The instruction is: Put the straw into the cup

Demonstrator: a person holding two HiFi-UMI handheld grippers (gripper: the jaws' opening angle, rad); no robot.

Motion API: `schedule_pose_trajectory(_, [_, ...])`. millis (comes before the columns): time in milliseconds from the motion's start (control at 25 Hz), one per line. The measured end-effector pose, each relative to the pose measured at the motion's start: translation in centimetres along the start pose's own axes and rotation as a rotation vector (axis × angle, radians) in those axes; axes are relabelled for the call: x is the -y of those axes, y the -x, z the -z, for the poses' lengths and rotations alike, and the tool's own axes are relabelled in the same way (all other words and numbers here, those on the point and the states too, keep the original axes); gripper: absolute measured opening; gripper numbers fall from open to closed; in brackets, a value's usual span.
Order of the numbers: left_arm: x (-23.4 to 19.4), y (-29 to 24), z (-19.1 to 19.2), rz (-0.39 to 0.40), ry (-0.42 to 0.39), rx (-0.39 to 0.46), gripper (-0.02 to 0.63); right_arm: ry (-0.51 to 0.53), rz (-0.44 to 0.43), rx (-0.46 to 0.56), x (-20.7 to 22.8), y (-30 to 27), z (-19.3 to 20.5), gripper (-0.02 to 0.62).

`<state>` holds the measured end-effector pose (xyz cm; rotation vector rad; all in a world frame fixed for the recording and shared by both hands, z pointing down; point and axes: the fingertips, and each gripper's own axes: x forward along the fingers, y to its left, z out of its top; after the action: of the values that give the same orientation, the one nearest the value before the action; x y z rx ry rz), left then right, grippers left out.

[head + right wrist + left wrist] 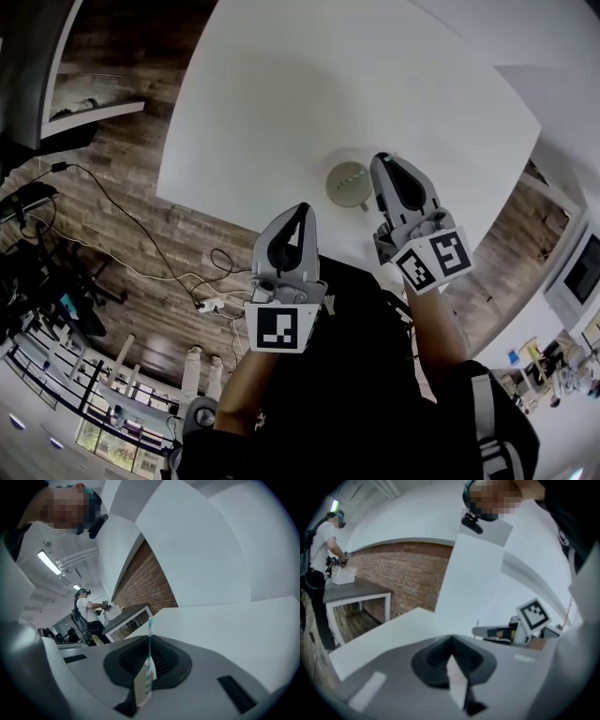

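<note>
Hold the teal-and-white striped paper straw (pixel 150 634) pinched in the right gripper (pixel 146 674), centre its tip over the round pale cup (pixel 349 184) on the white desk (pixel 281 94), then lower gently, with the pressed-together left gripper (pixel 453 665) aside.

White table (pixel 281 94), wood plank floor (pixel 141 187), brick wall (pixel 410 573), grey side table (pixel 356 590)

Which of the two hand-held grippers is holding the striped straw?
The right gripper: it is shut on a teal-and-white striped straw that sticks out ahead. The left gripper pinches only a plain white scrap.
</note>
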<state>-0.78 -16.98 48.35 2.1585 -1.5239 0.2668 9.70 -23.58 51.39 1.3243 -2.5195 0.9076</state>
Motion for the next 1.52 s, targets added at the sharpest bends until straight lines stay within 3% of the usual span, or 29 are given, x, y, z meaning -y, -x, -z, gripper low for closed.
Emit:
schedule_pose_trajectory(640, [0.0,0.0,0.1,-0.004,0.021,0.010,0.005,-0.035,-0.027,-0.001,0.5,-0.6,0.2,0.018])
schedule_pose_trajectory(1520, [1.3,0.6,-0.4,0.006,-0.011,0.019,0.005,-0.021,-0.027,0.015,1.0,0.6,-0.4,0.041])
